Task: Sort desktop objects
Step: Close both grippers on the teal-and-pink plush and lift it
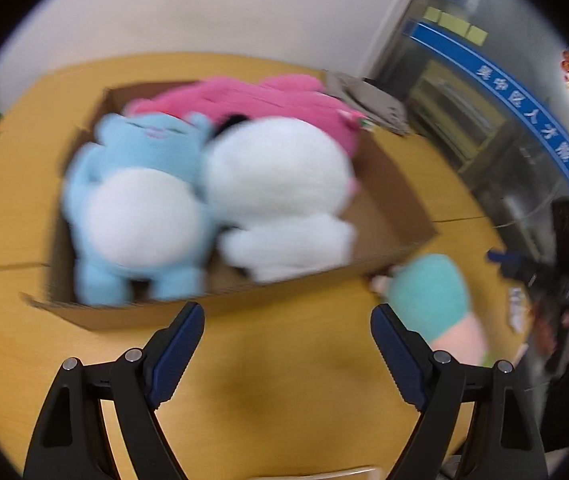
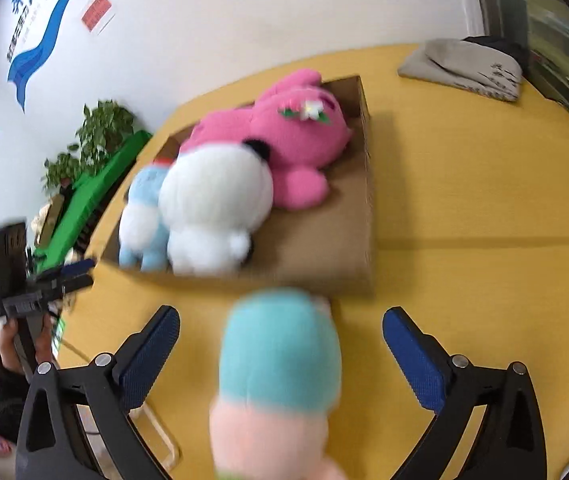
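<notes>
Teal-and-peach plush toy (image 2: 280,364) is left lying on the yellow wooden tabletop (image 2: 484,200), just outside the near wall of the shallow brown cardboard box (image 2: 324,248); it is the only plush seen outside the box, so it is judged to be the next item to sort. It is framed between the fingers of the right gripper (image 2: 280,344), whose jaws are spread wide on either side with a clear gap to the toy; nothing is gripped. That alignment reads as a set-up for closing on the toy's soft middle, though motion blur makes it hard to tell whether the pads are level with the toy or above it.

Left gripper (image 1: 287,336) is also spread apart and holds nothing. It is pointed at the box's near wall over bare tabletop, with the same teal-and-peach toy (image 1: 430,296) off to its right; no part in the pick is suggested by that pose.

Three plush are already packed in the box: a light-blue plush with white belly (image 1: 132,208) at the left, a white round plush with a black ear (image 1: 280,196) pressed against it, and a large pink plush with a white flower (image 2: 284,140) laid along the far side. Free floor is left at the box's right end, so the last toy is likely meant to go there.

Beyond the box, a folded grey cloth (image 2: 464,68) is lying at the far corner of the table, well apart from the work. Green potted plant (image 2: 92,136) is seen off the table by the wall.
</notes>
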Demonstrator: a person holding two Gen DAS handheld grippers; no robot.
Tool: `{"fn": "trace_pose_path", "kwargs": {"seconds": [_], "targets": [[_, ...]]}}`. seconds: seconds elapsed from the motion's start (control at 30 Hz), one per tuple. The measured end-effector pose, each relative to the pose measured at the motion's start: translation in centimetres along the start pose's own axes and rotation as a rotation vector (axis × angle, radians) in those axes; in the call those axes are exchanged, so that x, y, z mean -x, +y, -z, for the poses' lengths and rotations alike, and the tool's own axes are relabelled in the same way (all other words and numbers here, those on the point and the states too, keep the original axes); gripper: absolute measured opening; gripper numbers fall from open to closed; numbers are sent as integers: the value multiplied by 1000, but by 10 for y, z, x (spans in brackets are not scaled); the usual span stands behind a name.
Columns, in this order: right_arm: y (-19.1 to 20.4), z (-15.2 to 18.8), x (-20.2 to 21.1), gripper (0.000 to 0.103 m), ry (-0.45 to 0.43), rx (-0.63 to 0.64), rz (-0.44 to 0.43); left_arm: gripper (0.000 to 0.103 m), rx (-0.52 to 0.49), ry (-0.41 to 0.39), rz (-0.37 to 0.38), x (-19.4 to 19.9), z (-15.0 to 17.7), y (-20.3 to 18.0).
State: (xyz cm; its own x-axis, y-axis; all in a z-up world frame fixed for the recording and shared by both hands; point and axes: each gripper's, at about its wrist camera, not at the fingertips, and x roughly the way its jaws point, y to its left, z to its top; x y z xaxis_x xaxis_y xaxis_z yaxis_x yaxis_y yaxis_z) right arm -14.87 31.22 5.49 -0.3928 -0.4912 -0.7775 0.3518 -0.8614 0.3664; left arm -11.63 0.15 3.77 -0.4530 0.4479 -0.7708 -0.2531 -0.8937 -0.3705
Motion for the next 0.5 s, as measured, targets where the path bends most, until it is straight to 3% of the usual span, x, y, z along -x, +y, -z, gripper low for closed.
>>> {"fn": "trace_pose_path", "kwargs": {"seconds": [0.1,0.23,0.33,0.5], "targets": [[9,34,-35,103,102,5,12,86,35,96,84,-48,5,-28],[18,67,-83,97,187,6,-66,87,76,207,134,-102,14,-49],[37,80,-98,92,172,75,-6,87,123,187,185,-106,13,-46],[36,86,-96,86,137,21,-32,87,134,167,184,-97,8,-50]]}}
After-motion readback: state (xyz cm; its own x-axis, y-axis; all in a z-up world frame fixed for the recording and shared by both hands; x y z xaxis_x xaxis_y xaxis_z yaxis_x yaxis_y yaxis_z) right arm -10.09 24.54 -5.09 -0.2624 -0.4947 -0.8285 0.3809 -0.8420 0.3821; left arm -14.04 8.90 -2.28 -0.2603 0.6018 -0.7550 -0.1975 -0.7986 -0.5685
